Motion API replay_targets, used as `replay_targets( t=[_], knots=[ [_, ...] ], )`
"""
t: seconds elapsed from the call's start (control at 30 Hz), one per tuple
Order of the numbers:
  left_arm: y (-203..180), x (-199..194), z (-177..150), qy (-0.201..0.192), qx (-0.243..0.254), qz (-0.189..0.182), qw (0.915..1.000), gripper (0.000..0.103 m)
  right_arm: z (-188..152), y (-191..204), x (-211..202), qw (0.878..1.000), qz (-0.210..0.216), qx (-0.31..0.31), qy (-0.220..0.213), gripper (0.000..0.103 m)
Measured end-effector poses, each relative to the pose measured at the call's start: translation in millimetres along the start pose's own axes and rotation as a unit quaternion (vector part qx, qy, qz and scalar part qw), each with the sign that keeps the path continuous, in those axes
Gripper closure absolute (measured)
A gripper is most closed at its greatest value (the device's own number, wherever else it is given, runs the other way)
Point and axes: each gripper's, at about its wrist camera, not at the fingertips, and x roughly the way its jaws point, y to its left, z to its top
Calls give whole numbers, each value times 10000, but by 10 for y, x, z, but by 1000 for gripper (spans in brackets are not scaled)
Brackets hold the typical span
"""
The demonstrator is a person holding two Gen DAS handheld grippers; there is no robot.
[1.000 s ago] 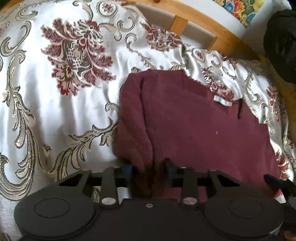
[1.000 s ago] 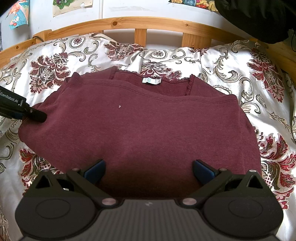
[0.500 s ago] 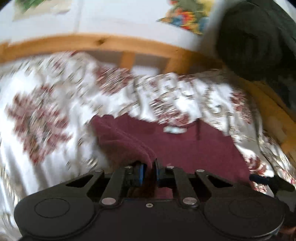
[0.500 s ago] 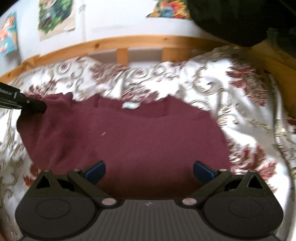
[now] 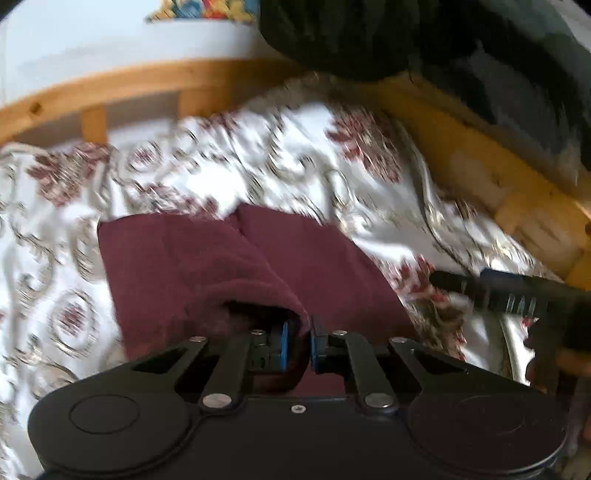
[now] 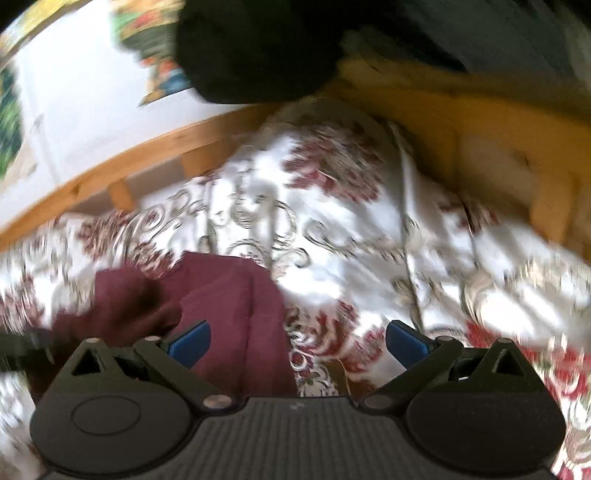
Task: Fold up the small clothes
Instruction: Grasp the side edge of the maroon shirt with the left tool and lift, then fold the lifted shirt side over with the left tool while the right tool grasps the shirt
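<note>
Both views were smeared by motion blur, so the pattern of the white floral bedspread [image 5: 207,184] could barely be made out. At the left of the left wrist view, the maroon garment [image 5: 177,258] lay on that bedspread, one edge lifted into a hump towards the camera. The left gripper [image 5: 297,345] had its jaws pressed together on that raised fold; the cloth between the blue pads [image 5: 283,345] hid how much of it was caught. Further right, the dark tip of the right gripper [image 5: 491,290] reached in from the frame edge, its body cut off. Behind ran the wooden bed rail [image 5: 147,85], partly covered by a dark bundle [image 5: 351,33] whose nature could not be told.

In the right wrist view, the garment [image 6: 229,295] sat low at the left, its far side a blur. The right gripper [image 6: 297,341] had its jaws spread wide, with only the garment's edge and bedspread [image 6: 351,258] between them.
</note>
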Motion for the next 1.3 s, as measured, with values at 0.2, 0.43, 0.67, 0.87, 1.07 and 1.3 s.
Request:
replay_targets(
  t=[0.2,0.43,0.67,0.87,1.07,1.3],
  knots=[
    [-86,106,-158,203,65,-97,9997,91,-28,-415,138,9828,907,1547,445,0],
    [-202,-77,-236,326,124,-424,9985,28,-51,-346,205,9820,1012,1500,537,0],
    [-231,-346,-379,173,220,-555,9981,12,-53,-236,237,9813,1120,1521,366,0],
    [-204,-382,-352,276,227,-640,9973,1,-52,-84,275,9840,1226,1251,327,0],
    [-116,-215,-328,586,-168,-676,9959,1,-73,-21,320,9856,1204,1114,416,0],
    [-147,-465,-334,478,-47,-473,9977,1,-70,-52,316,9842,1247,1183,414,0]
  ],
)
